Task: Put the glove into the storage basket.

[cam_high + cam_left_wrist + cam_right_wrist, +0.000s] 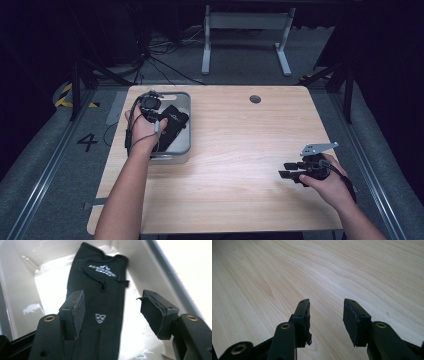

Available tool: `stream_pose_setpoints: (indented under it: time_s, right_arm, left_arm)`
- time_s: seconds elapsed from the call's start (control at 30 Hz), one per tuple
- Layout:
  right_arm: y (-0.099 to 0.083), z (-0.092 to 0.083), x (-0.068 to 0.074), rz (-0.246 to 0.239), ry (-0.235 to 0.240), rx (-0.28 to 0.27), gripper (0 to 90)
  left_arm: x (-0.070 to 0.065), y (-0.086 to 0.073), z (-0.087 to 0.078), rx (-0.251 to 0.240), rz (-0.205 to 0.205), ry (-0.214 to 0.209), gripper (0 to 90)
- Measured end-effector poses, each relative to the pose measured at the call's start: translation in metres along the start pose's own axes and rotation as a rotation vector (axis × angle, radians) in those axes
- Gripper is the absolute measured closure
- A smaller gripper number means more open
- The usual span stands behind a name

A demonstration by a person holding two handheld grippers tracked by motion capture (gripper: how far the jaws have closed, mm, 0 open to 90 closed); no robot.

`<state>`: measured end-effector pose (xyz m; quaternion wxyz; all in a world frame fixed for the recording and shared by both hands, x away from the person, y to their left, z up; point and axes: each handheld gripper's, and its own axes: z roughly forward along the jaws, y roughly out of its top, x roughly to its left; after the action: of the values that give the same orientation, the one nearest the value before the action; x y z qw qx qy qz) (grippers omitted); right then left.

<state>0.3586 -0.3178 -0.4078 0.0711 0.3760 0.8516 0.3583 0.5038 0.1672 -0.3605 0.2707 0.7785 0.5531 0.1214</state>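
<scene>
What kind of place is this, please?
Probably a lab or recording studio, not a home: a bare wooden table stands among dark curtains, loose cables cross the grey floor, and hazard tape marks it.

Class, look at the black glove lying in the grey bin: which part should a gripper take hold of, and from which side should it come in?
Probably the narrow middle of the glove, from straight above. It lies flat and lengthwise on the floor of the bin, whose walls block any sideways approach. The left gripper hangs over it with jaws open either side of that band; closing across the width should pinch up a fold of fabric.
</scene>
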Motion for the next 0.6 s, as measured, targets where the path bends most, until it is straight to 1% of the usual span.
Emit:
stream_pose_setpoints:
  time_s: [0.03,0.1,0.13,0.17,0.2,0.23,0.27,0.3,0.33,0.37,0.43,0.47,0.5,0.53,0.57,0.6]
  right_arm:
    - [0.001,0.000,-0.001,-0.004,0.001,-0.001,58.1]
    - [0.003,0.000,-0.002,-0.006,0.002,-0.006,58.1]
    - [0.003,0.000,-0.002,-0.006,0.002,-0.006,58.1]
    - [0.005,0.000,-0.003,-0.006,0.003,-0.007,58.1]
    - [0.005,0.000,-0.003,-0.006,0.003,-0.007,58.1]
    - [0.006,0.000,-0.005,-0.005,0.001,-0.009,58.1]
    - [0.006,0.000,-0.005,-0.005,0.001,-0.009,58.1]
    - [0.007,0.001,-0.006,-0.003,-0.001,-0.013,58.1]
    - [0.007,0.001,-0.006,-0.003,-0.003,-0.012,58.1]
    - [0.007,0.001,-0.007,-0.005,0.001,-0.012,58.1]
    - [0.007,0.001,-0.007,-0.002,0.000,-0.011,58.1]
    - [0.007,0.000,-0.008,-0.002,-0.002,-0.012,58.0]
    - [0.007,0.000,-0.008,-0.002,-0.002,-0.012,58.0]
    - [0.007,0.000,-0.008,-0.004,-0.004,-0.012,57.9]
    - [0.007,-0.001,-0.009,-0.001,-0.005,-0.012,57.8]
    - [0.007,-0.001,-0.009,-0.001,-0.005,-0.012,57.8]
  left_arm:
    - [-0.004,0.000,-0.005,0.004,0.009,-0.018,37.0]
    - [-0.009,-0.001,-0.011,-0.005,0.018,-0.037,37.0]
    - [-0.009,-0.001,-0.011,-0.005,0.018,-0.037,37.1]
    - [-0.013,-0.002,-0.017,-0.011,0.030,-0.057,37.1]
    - [-0.013,-0.002,-0.017,-0.011,0.030,-0.057,37.3]
    - [-0.019,-0.004,-0.025,-0.015,0.045,-0.086,37.5]
    - [-0.019,-0.004,-0.025,-0.015,0.045,-0.086,37.5]
    - [-0.026,-0.007,-0.032,-0.019,0.081,-0.100,37.6]
    - [-0.026,-0.007,-0.032,-0.019,0.081,-0.100,37.7]
    - [-0.034,-0.012,-0.041,-0.030,0.100,-0.117,37.7]
    - [-0.042,-0.017,-0.051,-0.046,0.130,-0.135,37.5]
    - [-0.045,-0.019,-0.054,-0.050,0.141,-0.140,37.4]
    - [-0.045,-0.019,-0.054,-0.050,0.141,-0.140,37.4]
    - [-0.054,-0.024,-0.062,-0.057,0.174,-0.159,37.4]
    - [-0.054,-0.024,-0.062,-0.057,0.174,-0.159,37.5]
    - [-0.059,-0.027,-0.065,-0.062,0.185,-0.168,37.5]
